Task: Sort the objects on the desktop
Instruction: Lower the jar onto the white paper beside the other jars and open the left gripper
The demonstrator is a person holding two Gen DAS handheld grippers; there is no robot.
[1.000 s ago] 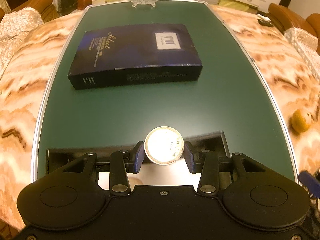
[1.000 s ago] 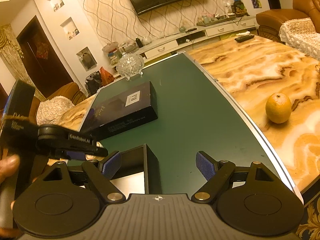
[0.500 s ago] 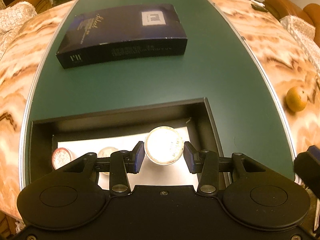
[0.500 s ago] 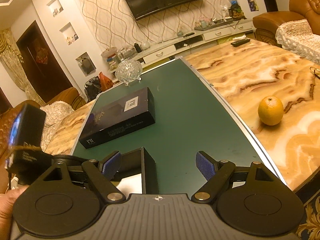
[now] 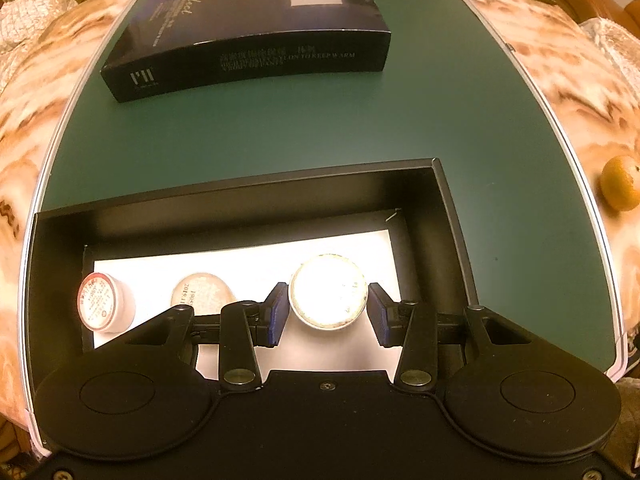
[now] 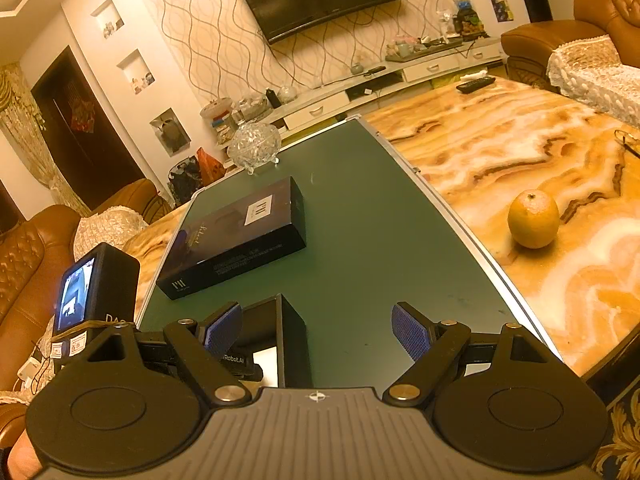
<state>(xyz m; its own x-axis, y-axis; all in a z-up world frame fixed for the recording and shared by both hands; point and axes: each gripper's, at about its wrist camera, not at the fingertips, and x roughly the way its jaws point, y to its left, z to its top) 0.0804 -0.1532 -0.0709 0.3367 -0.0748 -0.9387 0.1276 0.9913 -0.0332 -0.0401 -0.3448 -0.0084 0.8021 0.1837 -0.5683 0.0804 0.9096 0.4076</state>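
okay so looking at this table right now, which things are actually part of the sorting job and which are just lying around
Part of the job:
left gripper, shut on the round white container
open black box
two small containers in it: red-printed container, pale-lidded container

Lying about:
dark blue box
orange
glass bowl
right gripper, open and idle

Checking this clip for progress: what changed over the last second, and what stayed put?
The left gripper kept its grip on the round white jar and came down over the open black box, whose inside, with two small containers, came into view. Nothing was let go. The right gripper stayed open and empty; the dark blue box and the orange did not move.
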